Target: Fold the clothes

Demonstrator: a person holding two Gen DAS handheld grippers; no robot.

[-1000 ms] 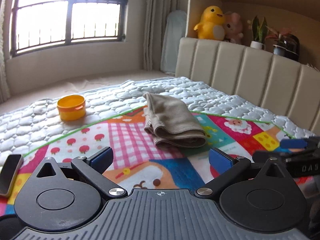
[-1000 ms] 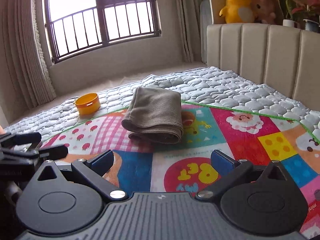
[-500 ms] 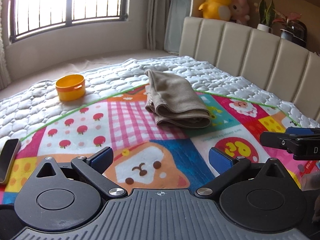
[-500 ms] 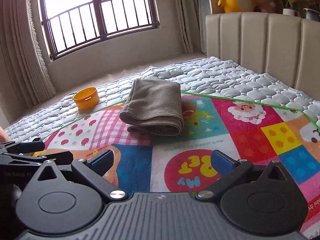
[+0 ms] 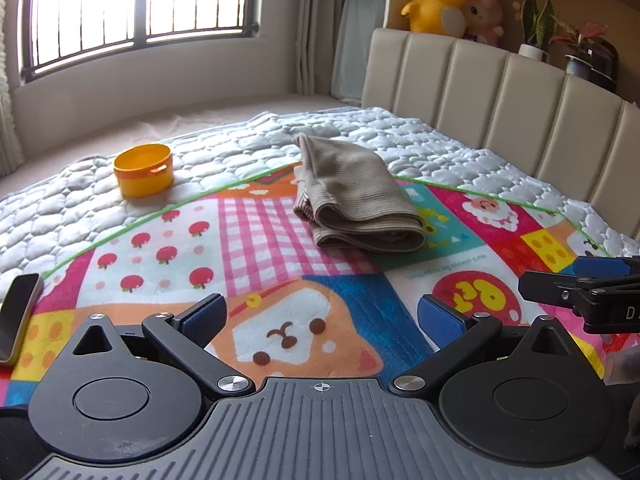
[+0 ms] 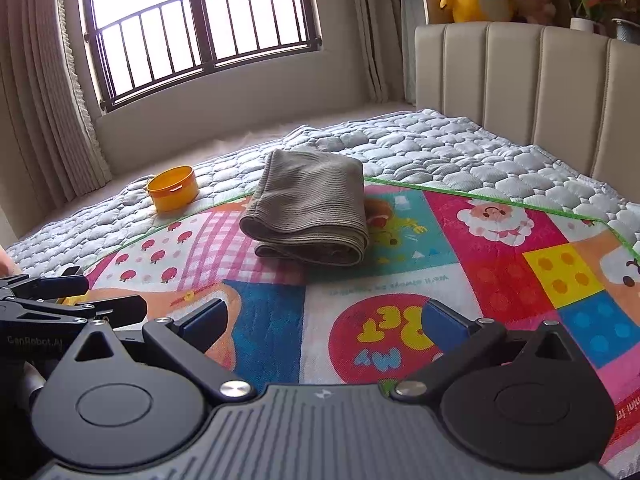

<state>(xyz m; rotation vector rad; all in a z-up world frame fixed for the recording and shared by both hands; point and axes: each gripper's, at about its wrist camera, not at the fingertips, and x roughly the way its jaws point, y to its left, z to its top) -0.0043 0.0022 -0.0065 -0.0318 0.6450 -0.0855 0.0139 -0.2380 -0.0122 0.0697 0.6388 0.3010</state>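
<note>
The folded brown garment (image 5: pixel 358 204) lies on the colorful mat (image 5: pixel 280 312) on the bed, near an orange tub (image 5: pixel 143 170). The left gripper (image 5: pixel 320 314) and right gripper (image 6: pixel 324 320) both gape wide and hold nothing, well apart from the garment.

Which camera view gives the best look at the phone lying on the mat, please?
The left wrist view. The phone lies at its left edge on the colourful mat, cut off by the frame edge. In the right wrist view the phone cannot be made out; the left gripper covers that part of the mat.
</note>
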